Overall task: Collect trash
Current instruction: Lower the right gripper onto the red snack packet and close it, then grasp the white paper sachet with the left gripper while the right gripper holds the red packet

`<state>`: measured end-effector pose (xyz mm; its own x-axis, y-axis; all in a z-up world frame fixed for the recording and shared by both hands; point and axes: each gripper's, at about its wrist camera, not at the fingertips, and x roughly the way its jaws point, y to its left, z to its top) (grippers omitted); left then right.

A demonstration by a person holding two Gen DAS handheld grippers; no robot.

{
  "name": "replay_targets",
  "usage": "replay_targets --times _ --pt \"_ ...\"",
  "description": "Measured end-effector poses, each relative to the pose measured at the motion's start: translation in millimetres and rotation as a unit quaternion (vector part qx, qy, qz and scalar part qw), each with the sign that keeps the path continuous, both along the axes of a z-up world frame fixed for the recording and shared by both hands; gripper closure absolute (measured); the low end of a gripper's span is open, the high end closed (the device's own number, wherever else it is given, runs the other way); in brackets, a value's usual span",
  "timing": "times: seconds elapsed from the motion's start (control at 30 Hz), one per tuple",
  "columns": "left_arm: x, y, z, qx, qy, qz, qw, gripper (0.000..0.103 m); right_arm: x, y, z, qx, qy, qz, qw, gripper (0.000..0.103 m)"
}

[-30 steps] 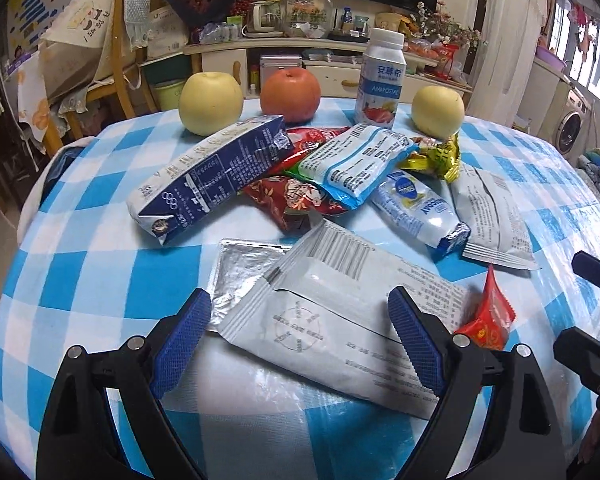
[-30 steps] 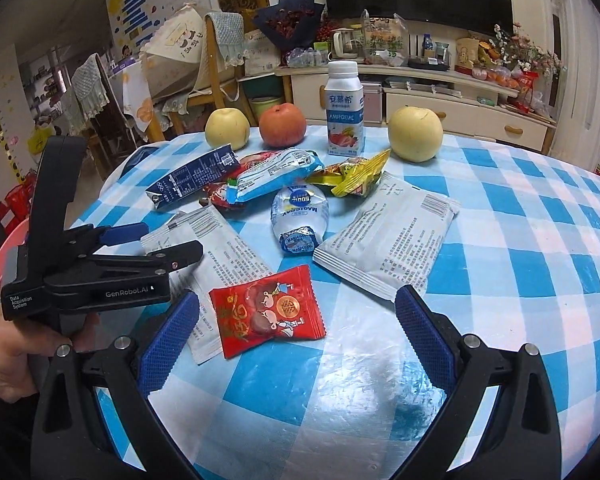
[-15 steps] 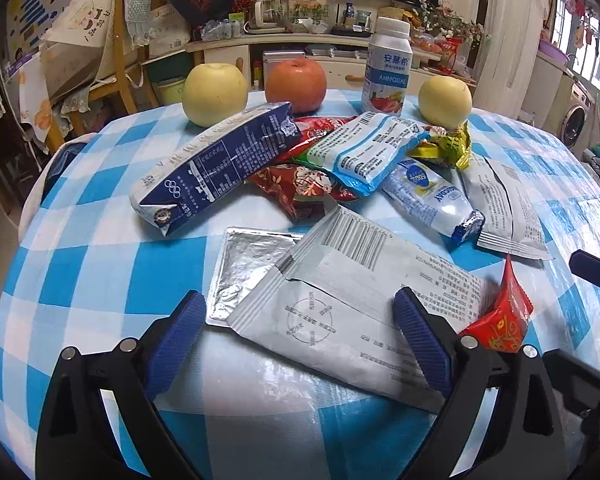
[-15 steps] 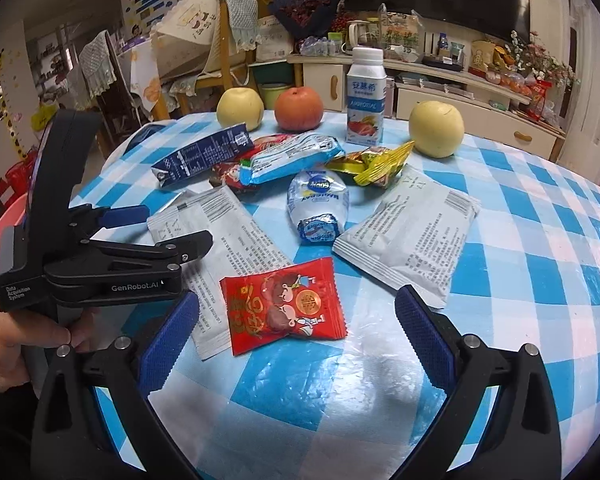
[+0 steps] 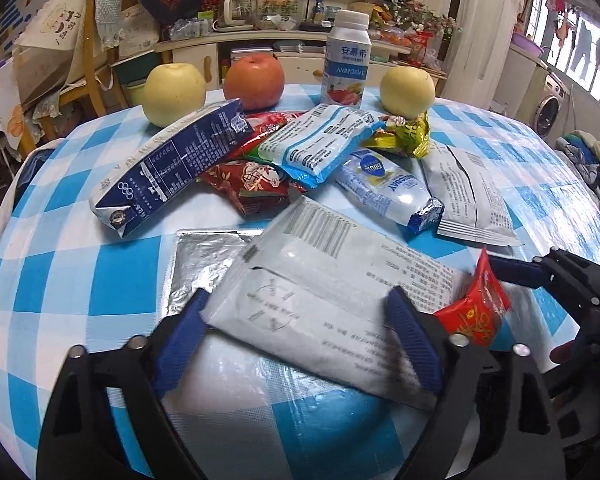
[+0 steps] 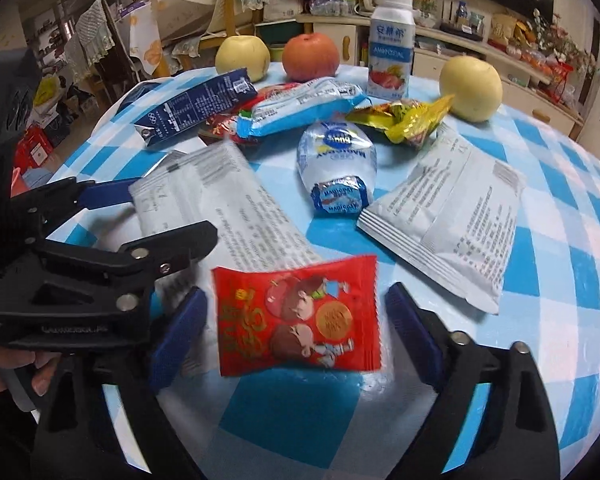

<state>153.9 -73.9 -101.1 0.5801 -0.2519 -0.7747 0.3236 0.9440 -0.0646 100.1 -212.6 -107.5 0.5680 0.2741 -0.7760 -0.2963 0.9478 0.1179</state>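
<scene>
Wrappers litter a blue-checked table (image 5: 80, 280). A large grey-white pouch (image 5: 324, 300) lies flat between the fingers of my left gripper (image 5: 296, 300). Those jaws are closing, and the pads stand at the pouch's edges without clearly pressing. A red cartoon-print wrapper (image 6: 300, 316) lies between the fingers of my right gripper (image 6: 296, 294). Its jaws are closing too, with small gaps left on both sides. The red wrapper (image 5: 476, 308) shows edge-on beside the right gripper (image 5: 560, 280). The left gripper (image 6: 100, 252) reaches in from the left over the grey-white pouch (image 6: 228, 200).
Farther back lie a blue carton (image 5: 172, 168), a silver foil sheet (image 5: 204, 264), a blue-white wrapper (image 5: 320, 140), a milk pouch (image 6: 336, 160), a yellow wrapper (image 6: 404, 120) and a second grey pouch (image 6: 448, 216). Three fruits and a yogurt bottle (image 5: 346, 68) stand behind.
Both pairs of jaws have narrowed. My right gripper has sunk and moved forward, so the red wrapper now lies between its fingers. The left gripper has barely shifted.
</scene>
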Motion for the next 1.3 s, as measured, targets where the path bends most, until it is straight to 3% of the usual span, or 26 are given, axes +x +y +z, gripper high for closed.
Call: replay_targets --times 0.17,0.37,0.43,0.53,0.57,0.77,0.9,1.0,1.1,1.3 --pt "2 7 3 -0.012 0.003 0.006 0.9999 0.046 0 -5 1 0.008 0.006 -0.006 1.0 0.034" --pt "2 8 4 -0.015 0.009 0.003 0.9998 0.051 -1 -7 3 0.002 0.004 -0.008 1.0 0.035" --pt "2 7 4 -0.013 0.012 0.004 0.9998 0.048 -1 -8 4 -0.001 0.002 -0.01 1.0 0.036" --pt "-2 8 4 -0.011 0.023 0.006 0.9997 0.02 -1 -9 4 -0.001 0.002 -0.014 1.0 0.036" --pt "-5 10 4 -0.013 0.026 0.01 0.9995 0.019 -1 -10 5 -0.002 0.001 -0.015 1.0 0.036" --pt "-13 8 -5 -0.035 0.044 0.021 0.9982 0.015 -3 -21 9 -0.007 -0.002 -0.035 0.999 0.036" --pt "-14 5 -3 -0.09 0.062 0.012 0.9939 0.015 -8 -34 14 -0.001 -0.005 -0.045 0.999 0.036" --pt "-13 -3 -4 -0.08 0.059 0.009 0.995 0.015 -11 -43 18 0.005 -0.005 -0.053 0.999 0.036" --pt "-13 -6 -4 -0.1 0.068 0.007 0.9927 0.015 -17 -51 20 0.025 0.004 -0.043 0.999 0.037" --pt "-16 -14 -4 -0.072 0.053 -0.003 0.996 0.013 -24 -63 19 0.045 0.011 -0.031 0.998 0.037"
